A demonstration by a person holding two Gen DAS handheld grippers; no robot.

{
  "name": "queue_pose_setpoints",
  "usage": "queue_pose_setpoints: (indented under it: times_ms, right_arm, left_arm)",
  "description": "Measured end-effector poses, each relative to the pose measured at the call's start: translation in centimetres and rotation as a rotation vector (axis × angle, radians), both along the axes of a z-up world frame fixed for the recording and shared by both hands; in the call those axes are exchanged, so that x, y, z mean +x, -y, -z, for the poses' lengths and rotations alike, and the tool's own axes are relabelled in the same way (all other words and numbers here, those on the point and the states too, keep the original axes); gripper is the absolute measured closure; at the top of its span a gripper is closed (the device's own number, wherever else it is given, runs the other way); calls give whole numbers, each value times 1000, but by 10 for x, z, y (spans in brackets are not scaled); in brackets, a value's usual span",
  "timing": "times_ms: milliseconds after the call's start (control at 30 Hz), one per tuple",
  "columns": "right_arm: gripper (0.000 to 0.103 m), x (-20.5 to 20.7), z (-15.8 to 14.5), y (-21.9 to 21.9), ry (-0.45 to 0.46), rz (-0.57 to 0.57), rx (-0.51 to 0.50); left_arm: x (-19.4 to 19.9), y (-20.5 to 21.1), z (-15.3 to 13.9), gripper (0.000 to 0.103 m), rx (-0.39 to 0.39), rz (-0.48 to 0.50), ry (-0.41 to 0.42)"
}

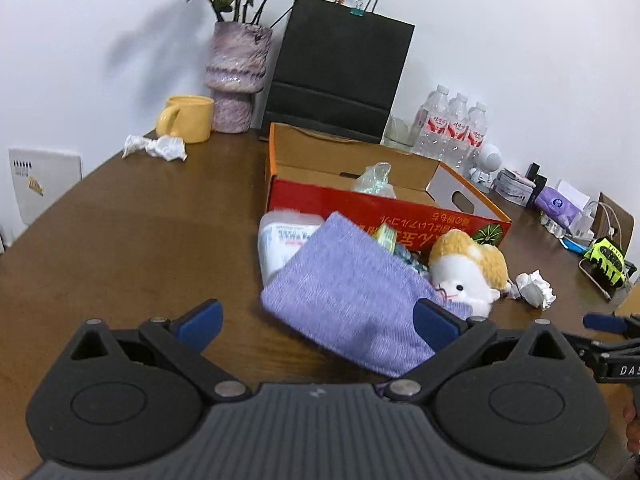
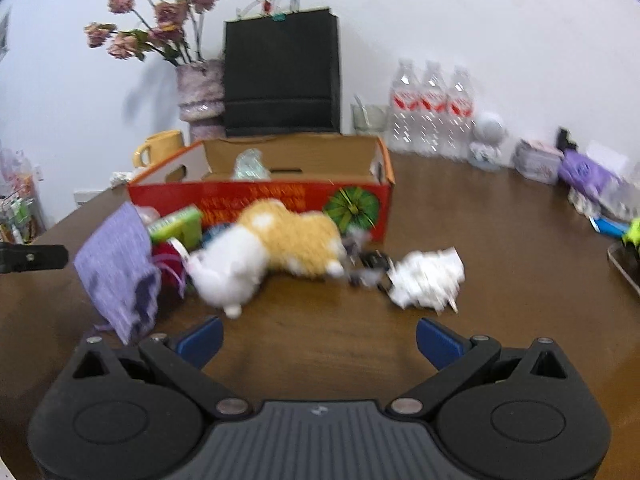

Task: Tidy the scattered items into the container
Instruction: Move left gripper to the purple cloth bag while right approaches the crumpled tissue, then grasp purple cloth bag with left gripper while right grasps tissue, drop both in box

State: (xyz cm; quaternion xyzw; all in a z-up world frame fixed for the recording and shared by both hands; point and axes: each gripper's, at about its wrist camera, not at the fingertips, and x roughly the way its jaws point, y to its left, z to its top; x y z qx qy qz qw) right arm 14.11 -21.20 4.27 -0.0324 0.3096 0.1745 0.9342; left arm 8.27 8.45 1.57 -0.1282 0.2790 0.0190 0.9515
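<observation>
A red and orange cardboard box (image 1: 372, 208) stands open on the brown table; it also shows in the right wrist view (image 2: 280, 196). A plastic-wrapped item (image 1: 374, 180) lies inside it. In front of the box lie a purple cloth pouch (image 1: 348, 300), a white packet (image 1: 280, 240), a green packet (image 2: 176, 224), a plush toy (image 1: 468, 268) and a crumpled tissue (image 1: 534, 288). My left gripper (image 1: 320, 320) is open, its right finger over the pouch's edge. My right gripper (image 2: 320, 340) is open and empty, just short of the plush toy (image 2: 272, 252) and the tissue (image 2: 424, 276).
A yellow mug (image 1: 188, 118), a vase of dried flowers (image 1: 236, 80), a black paper bag (image 1: 336, 68) and water bottles (image 1: 452, 124) stand along the back wall. Another crumpled tissue (image 1: 156, 146) lies near the mug. Small clutter (image 1: 560, 204) sits at the right edge.
</observation>
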Motion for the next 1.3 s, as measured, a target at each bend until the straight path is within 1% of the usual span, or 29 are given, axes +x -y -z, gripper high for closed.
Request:
queue_pose_setpoints:
  times_ms: [200, 333, 467, 633, 700, 767, 800, 833, 867, 900, 933, 967, 1000, 1033, 1067, 1100, 1133, 1167, 1200, 1300]
  right_arm:
    - [0, 4, 3, 10, 5, 37, 26]
    - [0, 13, 5, 7, 19, 44, 14]
    - [0, 29, 8, 9, 30, 74, -18]
    - [1, 61, 11, 17, 48, 123, -58]
    - [6, 73, 14, 19, 44, 128, -67]
    - [13, 83, 17, 20, 34, 132, -68]
    - [16, 87, 19, 21, 27, 132, -67]
    - [18, 90, 20, 21, 21, 129, -65]
    - [23, 93, 21, 21, 12, 125, -61]
    - [31, 95, 22, 20, 5, 121, -58]
    - [36, 97, 23, 20, 1, 117, -56]
    - [46, 97, 24, 19, -4, 114, -56]
    - [56, 98, 24, 19, -8, 111, -56]
    - [60, 97, 25, 18, -11, 108, -56]
    - [69, 97, 25, 19, -12, 108, -55]
    - [78, 96, 25, 19, -11, 109, -52]
    - [81, 95, 25, 20, -9, 108, -47]
    - [82, 94, 24, 21, -6, 107, -38]
    - [85, 92, 23, 22, -2, 106, -29]
    - [86, 84, 21, 24, 17, 105, -21]
  left_arm:
    - [10, 1, 6, 0, -16, 6, -15]
    - [21, 6, 9, 0, -10, 12, -30]
    - [35, 8, 10, 0, -30, 15, -51]
    - [54, 7, 14, 1, -53, -31, -99]
    - [56, 7, 15, 9, -68, -39, -100]
    - [56, 7, 15, 21, -80, -43, -99]
    - [56, 7, 15, 24, -84, -42, -99]
    - [55, 7, 15, 31, -90, -42, -99]
    - [55, 6, 15, 37, -96, -44, -101]
    - [55, 6, 15, 40, -100, -48, -102]
    - [54, 5, 15, 50, -102, -53, -104]
    - [54, 5, 16, 62, -106, -56, -106]
    - [53, 4, 17, 68, -112, -56, -108]
    - [53, 4, 17, 81, -119, -54, -108]
    - [52, 4, 18, 91, -123, -48, -106]
    - [51, 5, 17, 92, -122, -36, -99]
    - [50, 6, 17, 96, -117, -27, -89]
    - [48, 8, 16, 97, -108, -19, -74]
    - [46, 10, 14, 97, -100, -11, -61]
    - [42, 15, 10, 98, -85, 11, -24]
